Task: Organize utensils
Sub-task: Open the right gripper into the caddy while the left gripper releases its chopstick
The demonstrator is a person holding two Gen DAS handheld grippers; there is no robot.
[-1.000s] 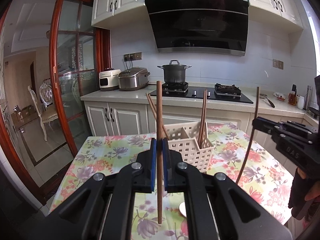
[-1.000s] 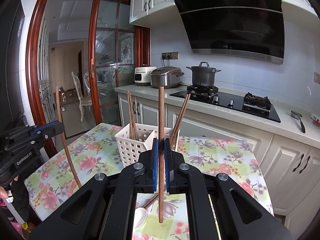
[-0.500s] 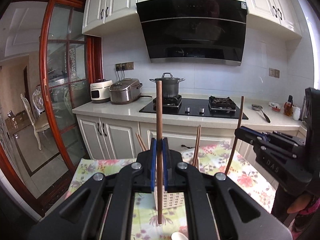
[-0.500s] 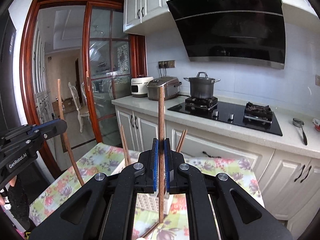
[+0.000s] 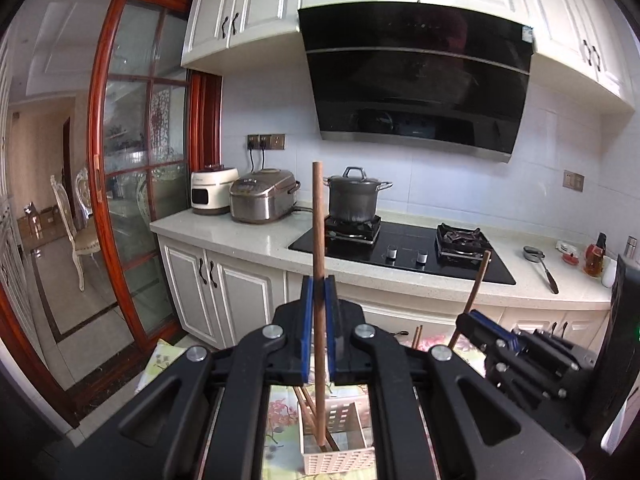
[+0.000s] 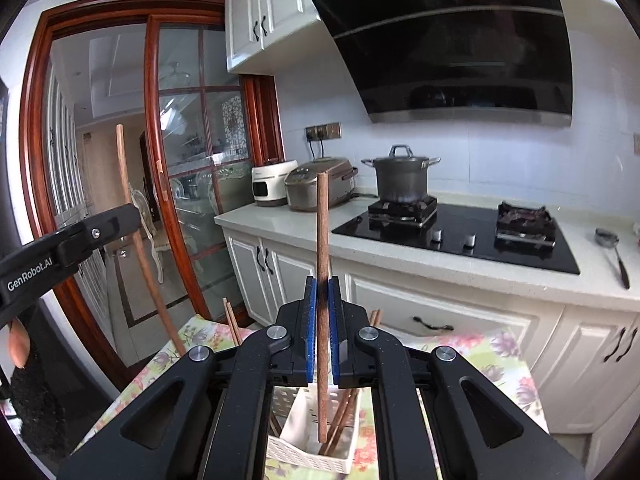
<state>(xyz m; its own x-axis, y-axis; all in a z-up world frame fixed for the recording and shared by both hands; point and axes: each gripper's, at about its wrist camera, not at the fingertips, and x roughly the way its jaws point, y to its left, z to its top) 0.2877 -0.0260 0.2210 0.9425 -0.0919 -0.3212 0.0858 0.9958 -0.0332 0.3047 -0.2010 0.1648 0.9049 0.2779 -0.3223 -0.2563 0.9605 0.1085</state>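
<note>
left gripper (image 5: 316, 312): clamped on upright chopstick (image 5: 318, 240). right gripper (image 6: 323, 316): clamped on upright chopstick (image 6: 322, 232). white basket (image 6: 308, 454): directly below both tips.

Ahead of me a grey lidded pot (image 5: 353, 199) stood on the left burner of the black hob (image 5: 404, 249). Left of it, on the pale counter (image 5: 232, 232), a steel rice cooker (image 5: 263, 196) sat beside a white cooker (image 5: 210, 191). A black hood (image 5: 416, 88) hung above; a ladle (image 5: 540, 261) lay far right.
</note>
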